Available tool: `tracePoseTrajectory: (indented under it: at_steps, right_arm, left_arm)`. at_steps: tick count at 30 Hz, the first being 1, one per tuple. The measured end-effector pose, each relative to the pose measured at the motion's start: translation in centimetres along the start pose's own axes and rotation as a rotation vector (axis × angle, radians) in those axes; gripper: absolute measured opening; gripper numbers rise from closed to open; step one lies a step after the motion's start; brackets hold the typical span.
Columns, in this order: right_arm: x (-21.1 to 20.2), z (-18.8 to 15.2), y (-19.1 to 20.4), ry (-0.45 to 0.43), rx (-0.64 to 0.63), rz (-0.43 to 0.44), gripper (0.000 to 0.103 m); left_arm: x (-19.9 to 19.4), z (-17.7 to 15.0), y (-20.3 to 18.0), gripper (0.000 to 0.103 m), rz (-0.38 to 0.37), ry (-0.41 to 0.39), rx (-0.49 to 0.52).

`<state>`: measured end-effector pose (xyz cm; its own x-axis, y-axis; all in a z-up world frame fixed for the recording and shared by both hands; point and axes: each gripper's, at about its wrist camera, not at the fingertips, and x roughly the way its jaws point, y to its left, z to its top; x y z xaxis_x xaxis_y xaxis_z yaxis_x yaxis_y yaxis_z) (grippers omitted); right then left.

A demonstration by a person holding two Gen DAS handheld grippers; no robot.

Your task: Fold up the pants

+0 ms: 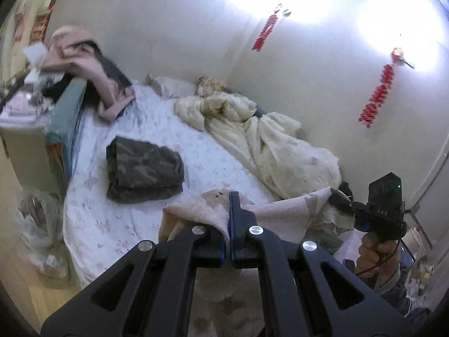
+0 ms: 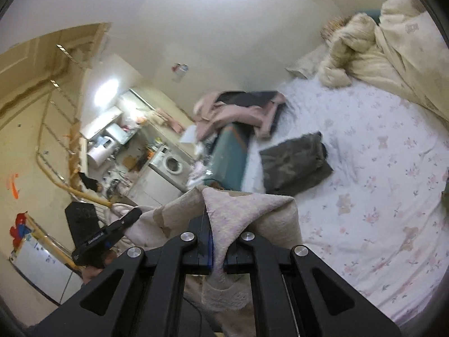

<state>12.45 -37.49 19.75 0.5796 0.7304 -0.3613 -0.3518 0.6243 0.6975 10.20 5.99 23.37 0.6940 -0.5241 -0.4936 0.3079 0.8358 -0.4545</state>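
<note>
I have the pants point(image 1: 280, 210) pinched at both ends: my left gripper point(image 1: 230, 224) clamps one corner, my right gripper point(image 2: 212, 241) the other. The held edge spans side to side between them, raised above the bed point(image 1: 118, 224), the rest hanging below. The cloth is pale pink, fleecy and limp. A folded camo garment point(image 1: 143, 165) lies flat ahead.

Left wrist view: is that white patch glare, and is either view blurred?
Left wrist view: glare washes out the upper-right wall; clothes pile at left smeared. Right wrist view: evenly lit, kitchen area soft, folded pants slightly blurred; both fisheye-curved.
</note>
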Motion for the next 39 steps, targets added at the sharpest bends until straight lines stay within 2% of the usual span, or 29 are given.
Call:
tracePoseTrajectory:
  at_steps: [4,6,10,12,14,18,21,22,24,25,26,28,29,30,32,35,36,37,38,39]
  right_arm:
    - [2.9,2.5,-2.7,0.013,0.007,-0.016,0.004]
    - [3.5,4.2,-2.6,-0.011,-0.008,-0.013,0.004]
    - [3.1,7.2,-0.9,-0.084,-0.074,0.031,0.004]
    - [3.1,7.4,-0.6,-0.092,-0.099,0.030,0.004]
    - [3.9,6.7,-1.6,-0.053,-0.088,0.013,0.004]
    - [5.8,3.1,-5.4,0.062,-0.019,-0.056,0.004]
    - [7.7,-2.0,-9.8,0.184,0.056,-0.135,0.004]
    - [8.6,-4.7,-12.0,0.254,0.112,-0.163,0.004]
    - [10.1,-8.8,-15.2,0.362,0.199,-0.213,0.004]
    - [11.0,-11.6,-17.1,0.442,0.244,-0.259,0.004]
    - [11.6,-13.5,-18.1,0.495,0.260,-0.290,0.004]
    - [12.7,-17.3,-19.8,0.601,0.291,-0.352,0.009]
    - [12.9,-18.4,-20.3,0.640,0.299,-0.379,0.009]
    - [13.2,-19.6,-20.7,0.689,0.305,-0.400,0.009]
    - [13.2,-20.7,-20.8,0.738,0.284,-0.436,0.012]
    - [12.5,-20.8,-20.4,0.791,0.230,-0.497,0.015]
    - [12.2,-20.8,-20.4,0.804,0.221,-0.520,0.017]
    - [11.9,-20.5,-20.1,0.813,0.202,-0.552,0.020]
    - [11.4,-19.9,-19.9,0.801,0.181,-0.574,0.022]
    - [11.1,-19.4,-19.7,0.784,0.165,-0.586,0.024]
  left_arm:
    - [3.5,0.3,1.9,0.001,0.024,0.000,-0.044]
    - [4.5,1.9,2.7,0.001,0.009,-0.046,-0.066]
    - [3.3,3.7,1.9,0.001,-0.034,-0.175,0.001]
    - [3.3,3.4,2.1,0.001,-0.036,-0.188,0.029]
    - [4.2,2.4,3.0,0.001,-0.032,-0.138,0.014]
    - [7.6,-2.8,5.6,0.001,0.002,0.047,-0.044]
    - [10.7,-9.3,7.8,0.001,0.072,0.214,-0.075]
    - [11.6,-11.0,8.6,0.001,0.092,0.260,-0.097]
    - [13.6,-15.1,10.9,0.001,0.128,0.388,-0.189]
    - [14.6,-17.4,11.9,0.001,0.144,0.458,-0.230]
    - [15.5,-20.0,12.7,0.001,0.179,0.538,-0.246]
    - [16.3,-23.2,13.4,0.001,0.208,0.620,-0.254]
    - [16.7,-25.0,13.7,0.002,0.248,0.669,-0.240]
    - [16.9,-26.0,14.0,0.005,0.279,0.695,-0.232]
    - [17.3,-27.3,14.4,0.005,0.322,0.756,-0.227]
    - [16.8,-28.0,14.4,0.006,0.380,0.780,-0.183]
    - [16.5,-28.0,14.3,0.017,0.415,0.791,-0.163]
    - [16.3,-27.8,14.4,0.033,0.445,0.793,-0.156]
    - [15.6,-27.3,14.5,0.038,0.486,0.766,-0.152]
    - [15.3,-27.0,14.3,0.039,0.490,0.745,-0.152]
